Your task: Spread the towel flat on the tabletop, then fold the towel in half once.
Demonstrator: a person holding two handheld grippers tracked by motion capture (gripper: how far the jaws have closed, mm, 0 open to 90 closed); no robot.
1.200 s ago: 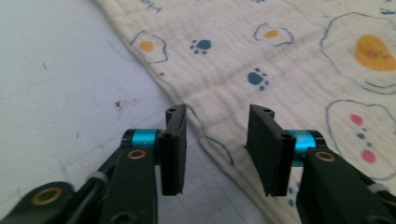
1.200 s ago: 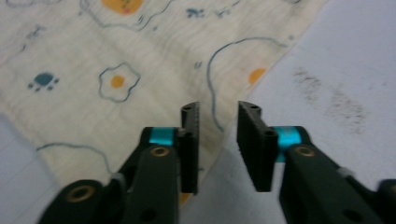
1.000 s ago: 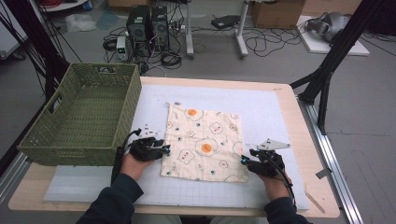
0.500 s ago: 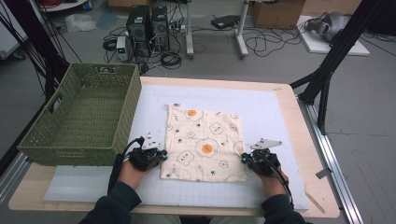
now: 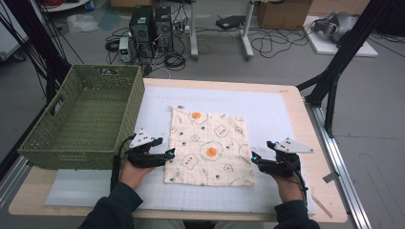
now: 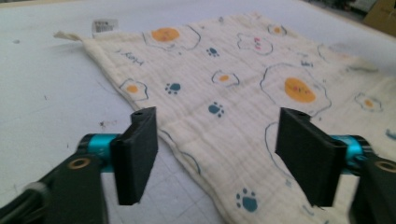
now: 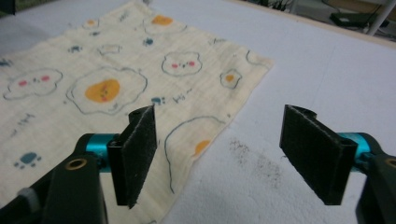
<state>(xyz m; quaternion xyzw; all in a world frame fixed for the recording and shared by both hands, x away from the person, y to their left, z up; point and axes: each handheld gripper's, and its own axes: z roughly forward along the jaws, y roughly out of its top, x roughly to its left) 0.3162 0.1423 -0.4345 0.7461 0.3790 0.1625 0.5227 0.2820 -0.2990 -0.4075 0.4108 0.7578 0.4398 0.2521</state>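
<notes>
With both sets of jaws just spread and empty, left gripper (image 5: pixel 168 153) and right gripper (image 5: pixel 254 158) flanking the cloth (image 5: pixel 208 146) flat on the mat (image 5: pixel 282 114), best lowered evenly onto near corners, basket (image 5: pixel 83 119) beyond.

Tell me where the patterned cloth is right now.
In the high view, the cloth lies flat mid-table on the white mat, right of the green basket.

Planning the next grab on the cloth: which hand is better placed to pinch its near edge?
Left, probably. The left gripper has open jaws straddling the cloth edge, fabric between them. The right gripper is open too, but mostly over bare mat, with only one jaw above the cloth.
</notes>
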